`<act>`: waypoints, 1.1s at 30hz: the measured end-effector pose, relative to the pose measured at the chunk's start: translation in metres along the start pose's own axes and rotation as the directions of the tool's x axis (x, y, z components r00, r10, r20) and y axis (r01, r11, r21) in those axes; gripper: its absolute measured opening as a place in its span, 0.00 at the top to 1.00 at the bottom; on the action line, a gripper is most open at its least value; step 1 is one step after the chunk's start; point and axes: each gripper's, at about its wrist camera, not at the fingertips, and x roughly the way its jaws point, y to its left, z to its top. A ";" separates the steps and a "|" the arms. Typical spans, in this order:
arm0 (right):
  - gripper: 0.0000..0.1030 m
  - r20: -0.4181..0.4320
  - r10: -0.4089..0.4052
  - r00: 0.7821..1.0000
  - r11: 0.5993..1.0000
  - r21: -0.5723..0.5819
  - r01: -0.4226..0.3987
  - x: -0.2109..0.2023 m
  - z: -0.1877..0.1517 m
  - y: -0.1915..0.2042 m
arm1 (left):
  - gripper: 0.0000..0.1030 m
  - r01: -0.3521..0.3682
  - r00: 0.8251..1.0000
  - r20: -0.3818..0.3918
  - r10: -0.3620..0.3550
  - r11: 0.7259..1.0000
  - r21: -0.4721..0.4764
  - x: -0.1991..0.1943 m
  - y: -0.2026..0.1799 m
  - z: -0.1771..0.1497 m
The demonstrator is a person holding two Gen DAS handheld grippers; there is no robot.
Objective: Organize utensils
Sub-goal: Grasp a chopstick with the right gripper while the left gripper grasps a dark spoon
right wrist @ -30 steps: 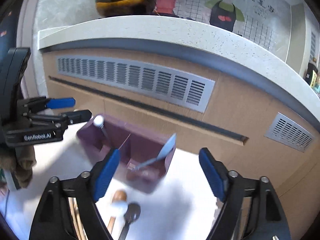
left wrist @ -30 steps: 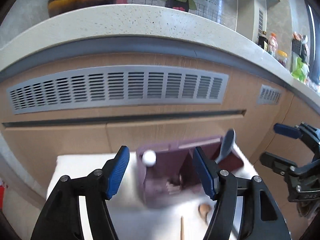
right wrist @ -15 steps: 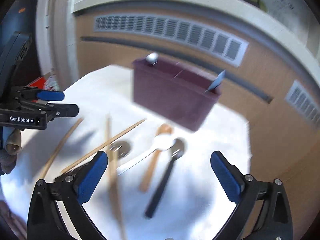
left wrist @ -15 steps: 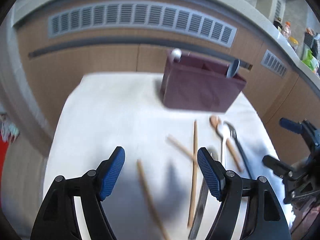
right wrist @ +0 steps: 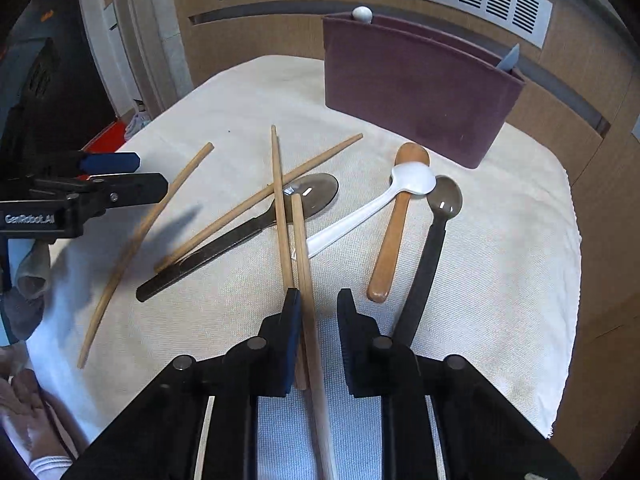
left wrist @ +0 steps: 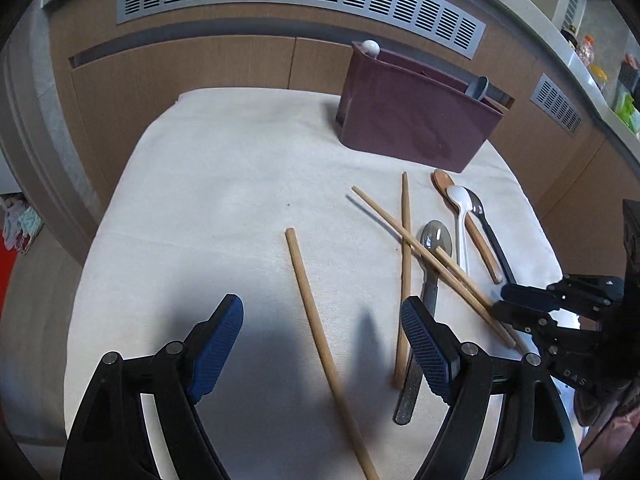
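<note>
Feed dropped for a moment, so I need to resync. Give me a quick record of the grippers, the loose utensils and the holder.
left gripper: open, jaws just opening, above lone chopstick
right gripper: jaws just closing around chopstick, gap at one pad
cloth: four chopsticks, four spoons
holder: upright, two utensils poking out

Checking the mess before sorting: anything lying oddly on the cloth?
Yes. Wooden chopsticks lie crossed over the grey metal spoon, and the white plastic spoon rests across the brown wooden spoon. Nothing looks spilled or broken.
</note>
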 end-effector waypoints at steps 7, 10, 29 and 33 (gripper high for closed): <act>0.86 -0.009 0.022 1.000 1.000 -0.002 -0.022 0.002 -0.001 0.004 | 0.21 0.016 1.000 -0.023 -0.015 1.000 0.022 0.004 -0.010 -0.002; 0.89 -0.018 0.008 1.000 1.000 0.014 -0.008 0.004 -0.001 0.001 | 0.21 0.024 0.999 -0.029 -0.023 0.999 0.036 0.004 -0.015 -0.002; 0.94 0.065 -0.027 0.998 0.956 0.293 0.007 -0.024 -0.044 -0.071 | 0.45 0.147 0.989 -0.046 -0.141 0.971 0.190 0.008 -0.074 0.028; 0.94 0.096 -0.030 0.995 0.951 0.308 -0.001 -0.030 -0.048 -0.074 | 0.52 0.148 0.988 -0.097 -0.122 0.931 0.333 0.033 -0.106 0.043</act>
